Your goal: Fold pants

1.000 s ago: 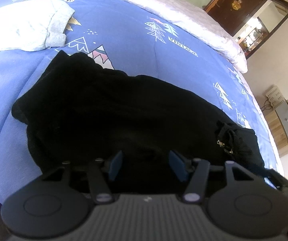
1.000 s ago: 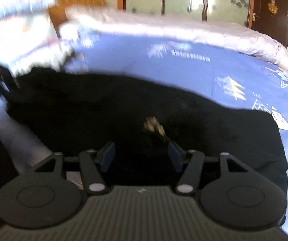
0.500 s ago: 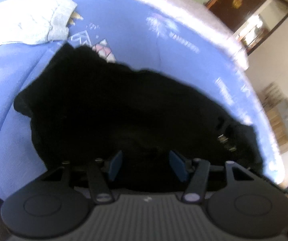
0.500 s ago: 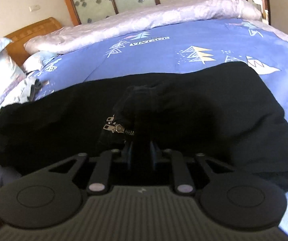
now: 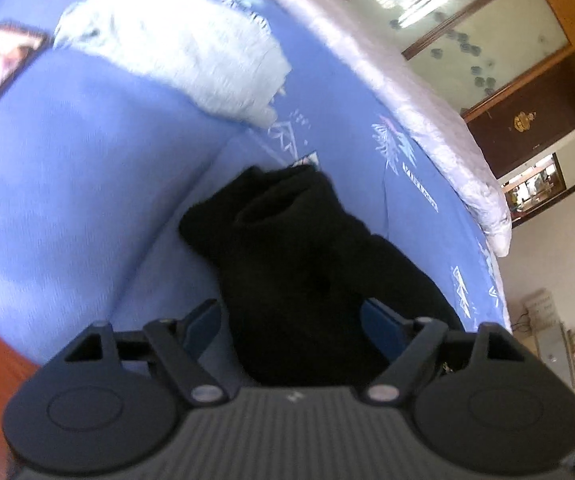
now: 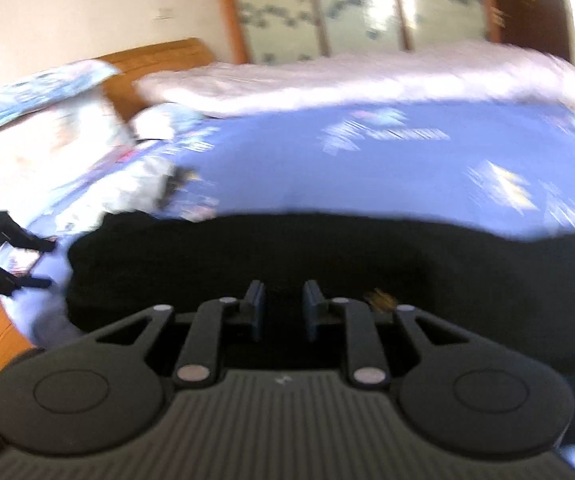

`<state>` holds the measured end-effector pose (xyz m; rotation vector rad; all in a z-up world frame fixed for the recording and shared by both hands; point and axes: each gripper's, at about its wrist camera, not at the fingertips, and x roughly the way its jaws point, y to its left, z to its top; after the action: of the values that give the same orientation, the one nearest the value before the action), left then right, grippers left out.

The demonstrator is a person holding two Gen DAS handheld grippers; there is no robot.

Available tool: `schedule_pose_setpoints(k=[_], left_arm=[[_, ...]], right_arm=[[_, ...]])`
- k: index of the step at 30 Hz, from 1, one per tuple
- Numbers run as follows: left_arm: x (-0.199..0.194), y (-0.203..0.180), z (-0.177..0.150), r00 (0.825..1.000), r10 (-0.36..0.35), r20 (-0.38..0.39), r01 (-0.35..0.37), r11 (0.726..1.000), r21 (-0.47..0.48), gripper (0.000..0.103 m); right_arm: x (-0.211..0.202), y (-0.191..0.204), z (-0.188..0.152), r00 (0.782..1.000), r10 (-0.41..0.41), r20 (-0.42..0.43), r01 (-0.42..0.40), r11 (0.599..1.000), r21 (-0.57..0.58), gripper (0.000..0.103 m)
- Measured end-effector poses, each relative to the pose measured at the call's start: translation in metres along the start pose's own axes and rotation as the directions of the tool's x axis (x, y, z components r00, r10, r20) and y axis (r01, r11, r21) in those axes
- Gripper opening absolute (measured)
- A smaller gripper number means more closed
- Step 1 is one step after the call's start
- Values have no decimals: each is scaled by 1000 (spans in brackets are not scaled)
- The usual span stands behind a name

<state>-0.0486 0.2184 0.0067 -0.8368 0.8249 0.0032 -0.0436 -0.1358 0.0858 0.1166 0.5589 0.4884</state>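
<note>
My left tool (image 5: 291,320) is opening, its fingers astride the black pants (image 5: 307,264) on the blue bed (image 5: 67,184). My right tool (image 6: 279,308) stands narrowly apart above them; whether it pinches cloth, I cannot tell.

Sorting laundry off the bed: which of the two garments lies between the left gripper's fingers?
The black pants, the dark bundle between the opening left gripper jaws. The pale blue-grey garment lies farther up the bed.

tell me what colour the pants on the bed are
Black; the soft fabric pants show best in the left wrist view, on the blue patterned bedsheet.
</note>
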Motion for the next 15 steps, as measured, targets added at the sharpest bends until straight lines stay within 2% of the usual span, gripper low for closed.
schedule_pose_setpoints(k=[2, 5, 6, 7, 8, 9, 10, 11, 13, 15], left_arm=[[6, 3, -2, 1000, -5, -14, 5, 1000, -21, 91], [18, 11, -2, 999, -10, -49, 8, 999, -49, 93], [24, 14, -3, 998, -13, -63, 9, 998, -65, 93], [29, 18, -3, 997, -14, -71, 8, 997, -81, 92], [33, 21, -1, 997, -20, -69, 14, 995, -97, 91], [35, 21, 1, 998, -33, -51, 27, 995, -99, 85], [38, 20, 4, 998, -46, -53, 41, 995, -95, 49], [44, 18, 7, 996, -56, -73, 49, 994, -100, 23], [51, 17, 10, 995, -58, -76, 49, 992, -116, 16], [49, 11, 11, 996, -71, -56, 65, 993, -98, 15]], right_arm=[[18, 14, 13, 998, 61, 1, -61, 998, 7, 25], [53, 30, 12, 991, 121, -58, -119, 992, 46, 25], [69, 32, 4, 984, 136, -114, -129, 989, 65, 25], [86, 35, -6, 967, 156, -200, -140, 986, 89, 25], [103, 37, -19, 940, 166, -299, -139, 984, 110, 25], [106, 37, -31, 948, 154, -277, -129, 986, 108, 23], [103, 38, -32, 951, 157, -266, -133, 986, 103, 23], [103, 38, -29, 950, 155, -272, -131, 986, 104, 23], [100, 32, -18, 950, 175, -259, -140, 979, 147, 25], [90, 30, -7, 966, 173, -190, -144, 977, 157, 25]])
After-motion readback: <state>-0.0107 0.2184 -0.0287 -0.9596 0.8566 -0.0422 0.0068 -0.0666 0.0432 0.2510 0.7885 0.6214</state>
